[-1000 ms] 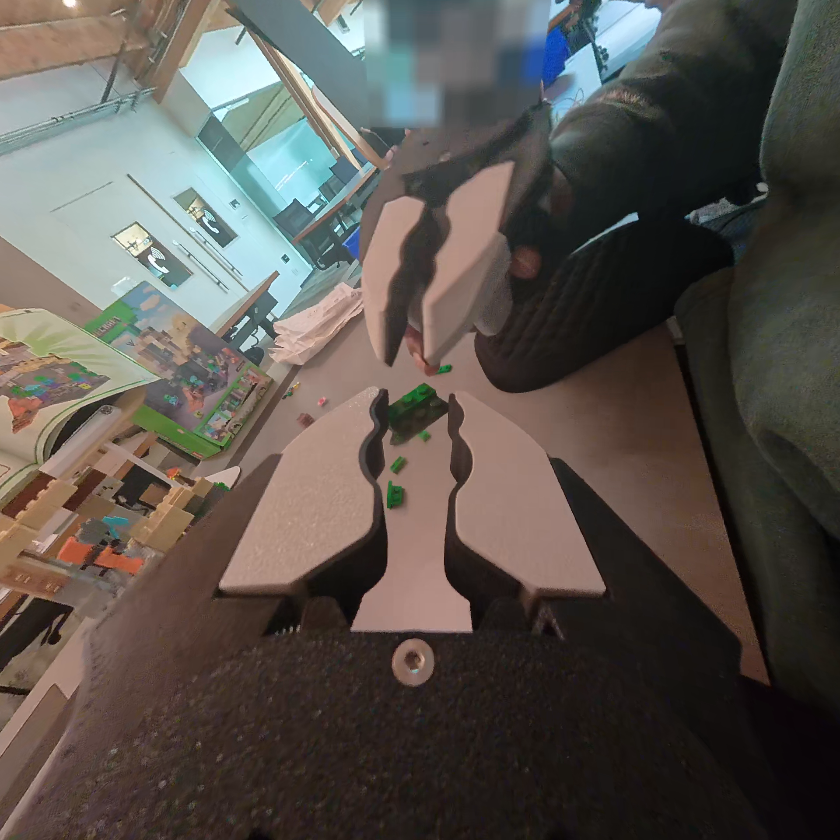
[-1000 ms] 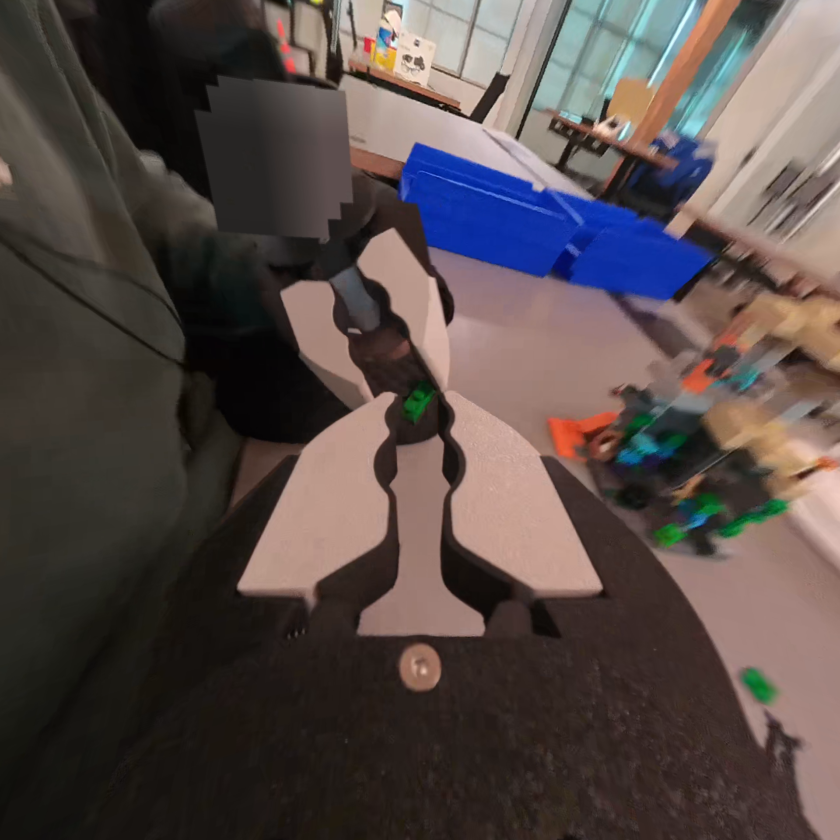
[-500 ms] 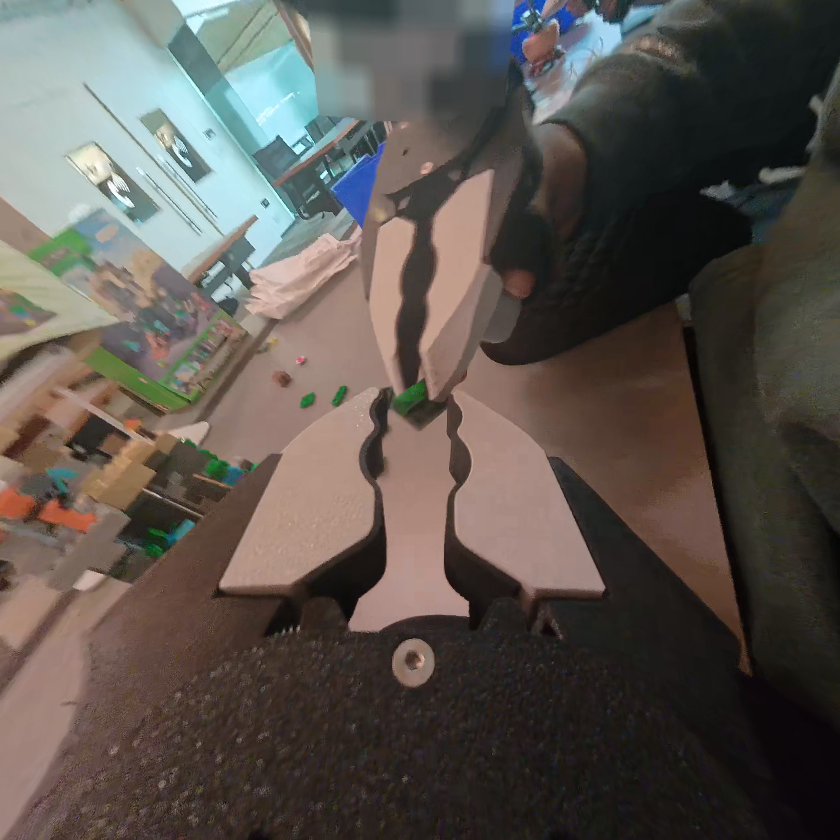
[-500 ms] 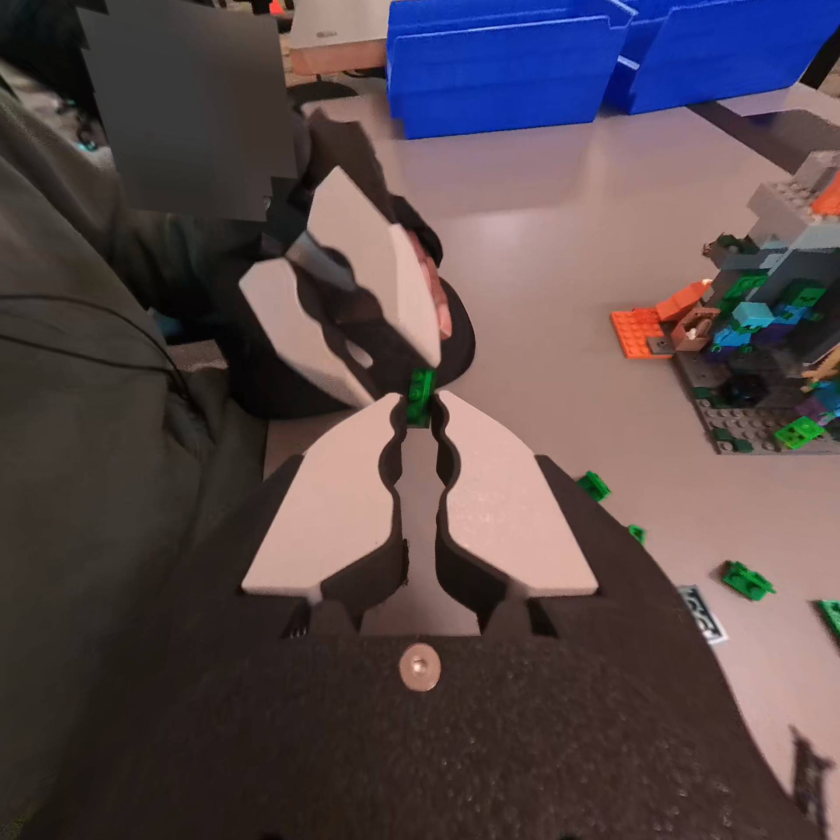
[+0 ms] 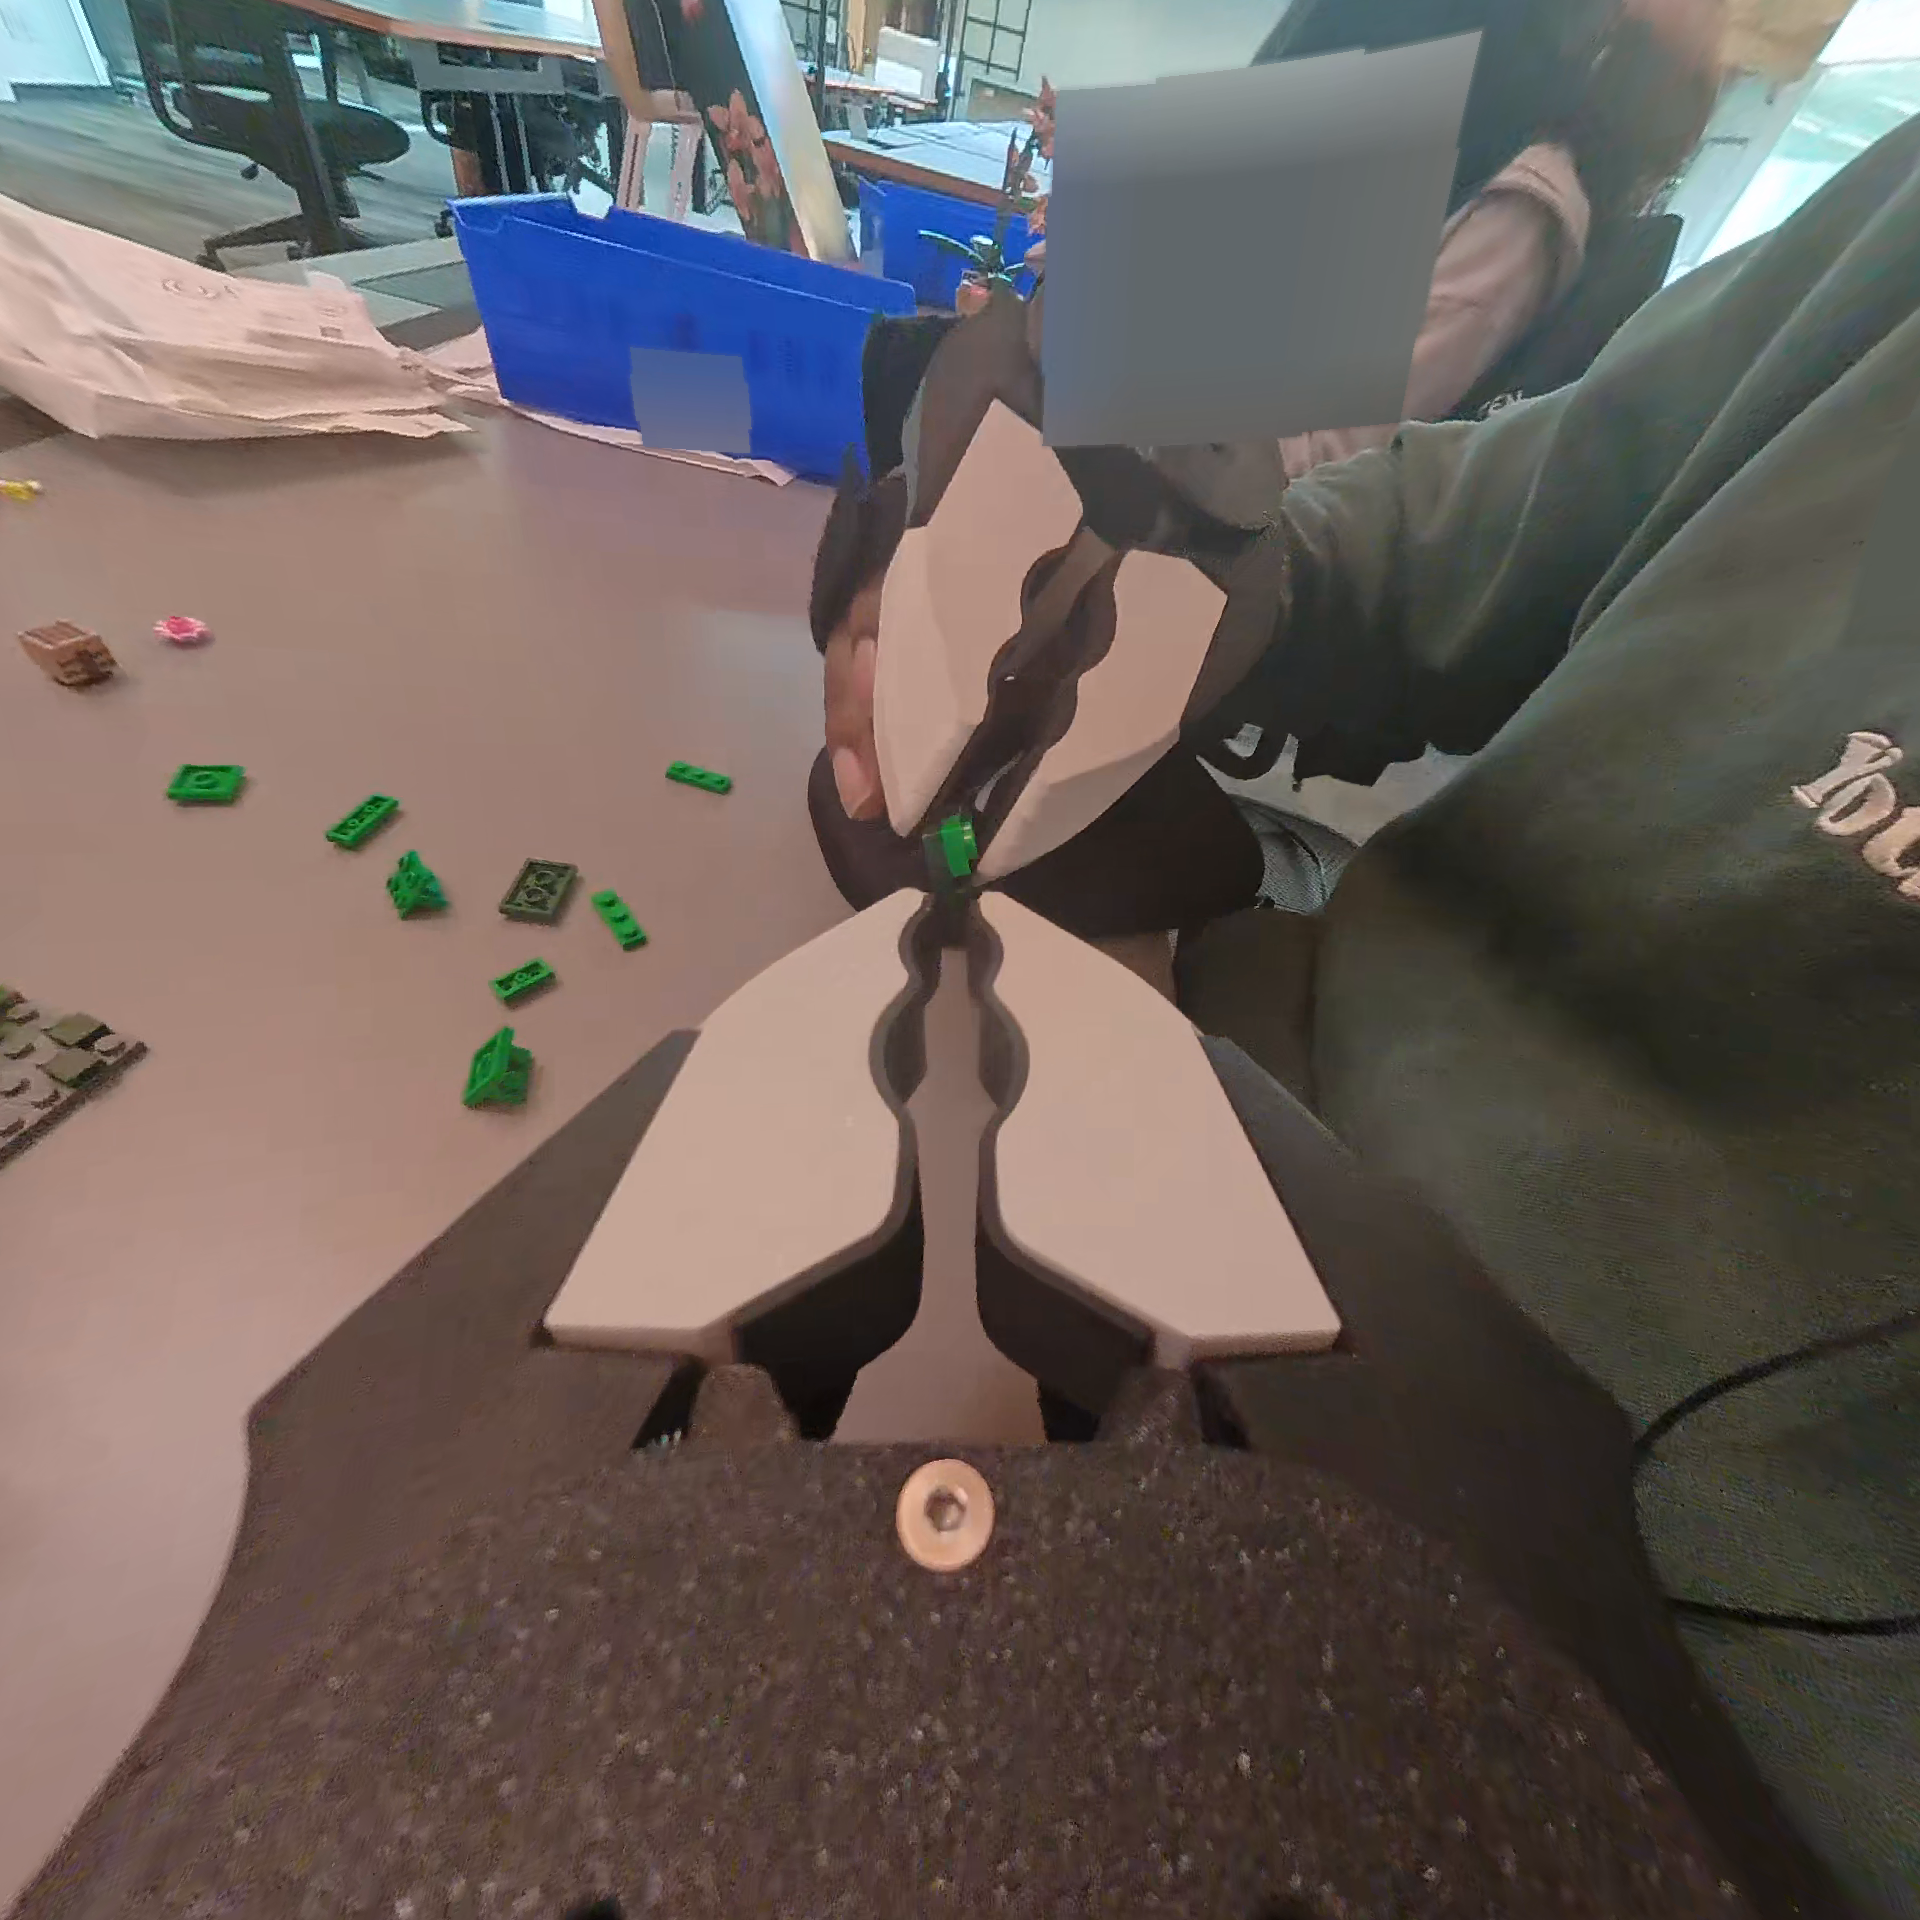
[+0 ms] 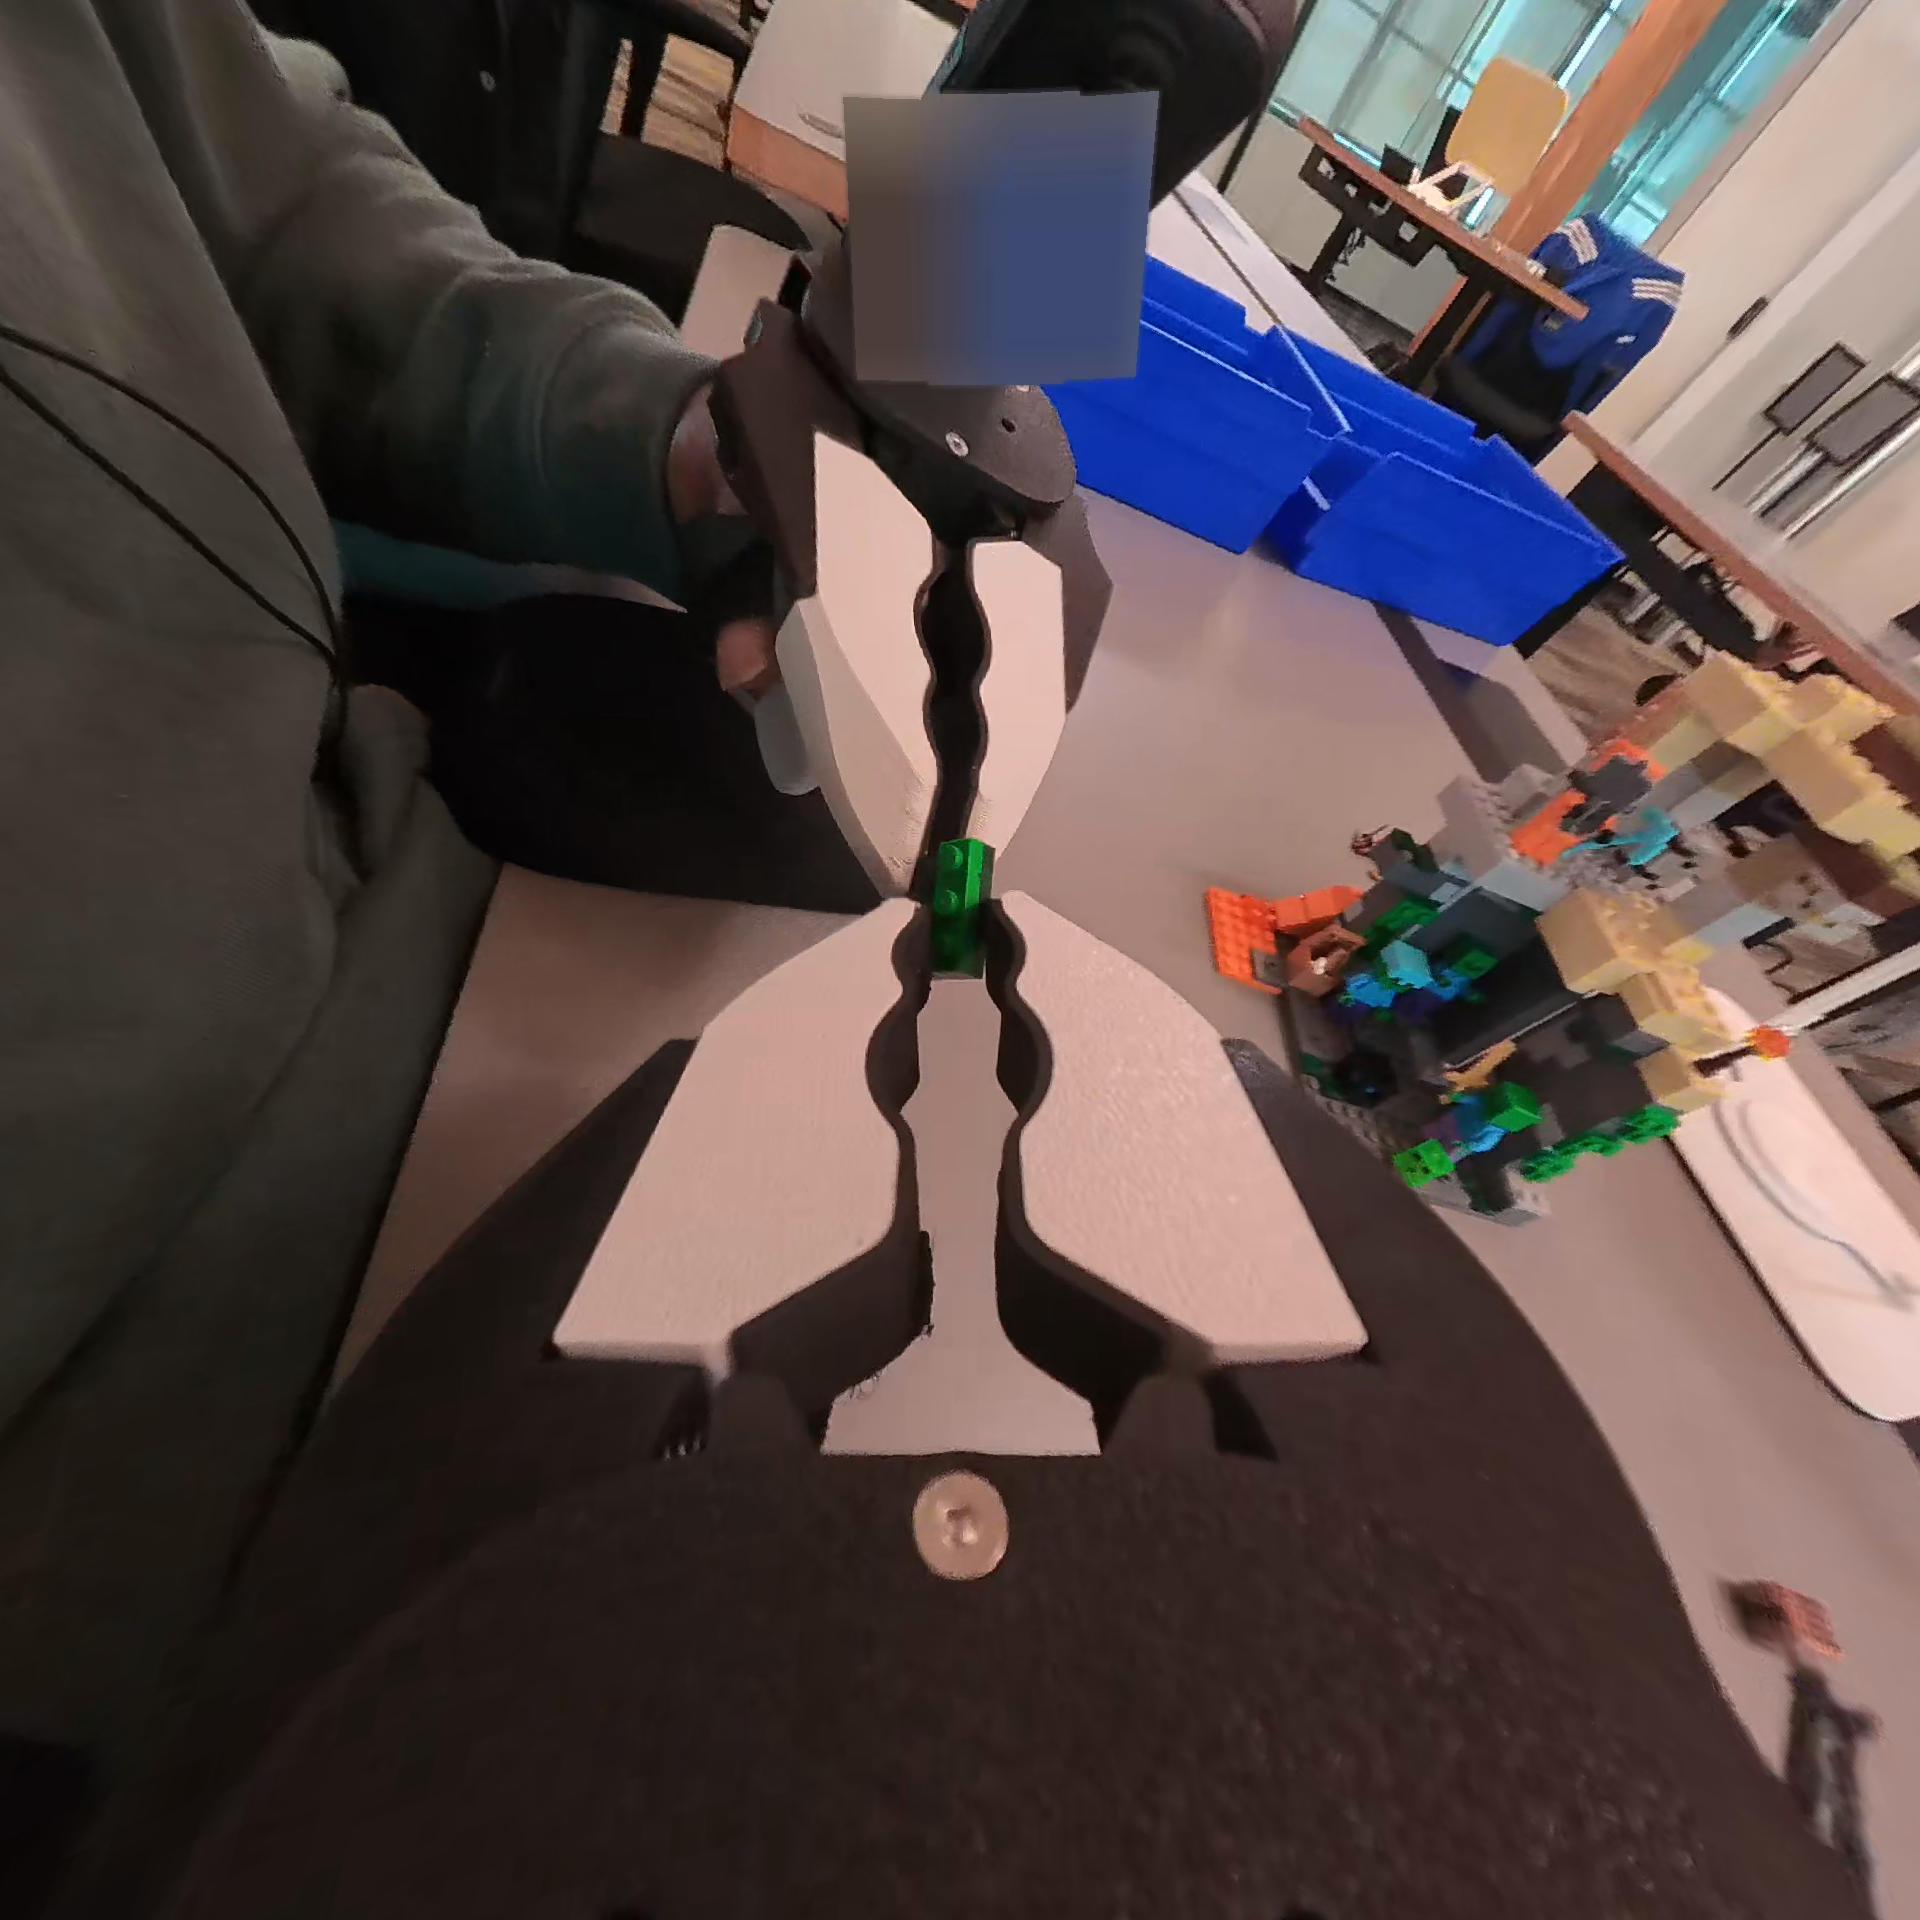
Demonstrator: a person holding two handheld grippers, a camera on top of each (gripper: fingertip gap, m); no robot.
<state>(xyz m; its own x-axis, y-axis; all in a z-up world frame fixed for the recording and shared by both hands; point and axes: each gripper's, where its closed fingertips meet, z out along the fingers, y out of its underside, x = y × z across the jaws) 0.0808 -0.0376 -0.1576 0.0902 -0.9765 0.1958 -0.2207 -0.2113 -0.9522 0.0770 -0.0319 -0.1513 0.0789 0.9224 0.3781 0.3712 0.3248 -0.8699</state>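
Now | left gripper [image 5: 948,914] and right gripper [image 6: 956,925] both pinch green brick stack [image 6: 958,906] mid-air | loose green plates [image 5: 520,914] lie on table [image 5: 468,644].

Grey table [image 5: 520,582] w/ blue bins [image 6: 1455,520]; desks, office chairs [image 5: 281,114], big windows [image 6: 1371,62] behind.

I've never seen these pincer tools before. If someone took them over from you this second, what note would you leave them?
Left gripper: shut on the green brick piece, at its far end.
Right gripper: shut on the same piece, tip to tip with the left.
The piece is off the table; one part or two joined, cannot tell.
Loose green plates lie left, the brick model right, blue bins behind.
Neither gripper has let go.
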